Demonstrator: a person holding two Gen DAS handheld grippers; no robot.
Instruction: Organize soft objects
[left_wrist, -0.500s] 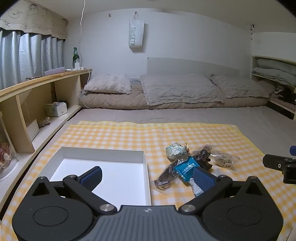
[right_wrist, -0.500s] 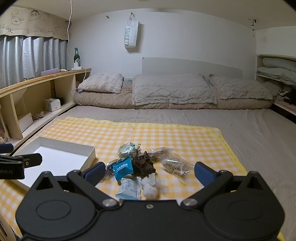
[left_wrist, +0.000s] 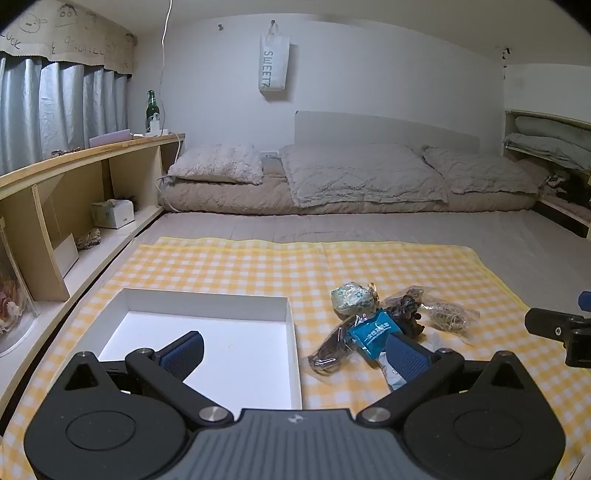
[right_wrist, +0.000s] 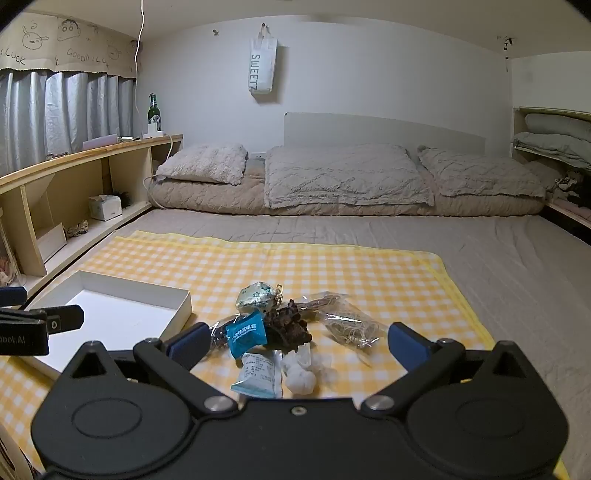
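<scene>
A heap of small soft packets lies on the yellow checked cloth (right_wrist: 332, 269): a blue packet (right_wrist: 245, 333), a dark brown bundle (right_wrist: 290, 325), a pale round pouch (right_wrist: 255, 295), a clear bag of rubber bands (right_wrist: 347, 325), a white sachet (right_wrist: 258, 374) and white cotton (right_wrist: 301, 374). The white box (left_wrist: 229, 332) sits to their left. My right gripper (right_wrist: 297, 345) hovers open just before the heap. My left gripper (left_wrist: 295, 349) is open over the box's right rim, with the blue packet (left_wrist: 371, 332) by its right finger.
Grey pillows and a folded quilt (right_wrist: 343, 177) lie at the far end of the mattress. A wooden shelf (left_wrist: 74, 192) with a tissue box and a green bottle (left_wrist: 151, 110) runs along the left. The other gripper's tip (left_wrist: 554, 328) shows at each view's edge.
</scene>
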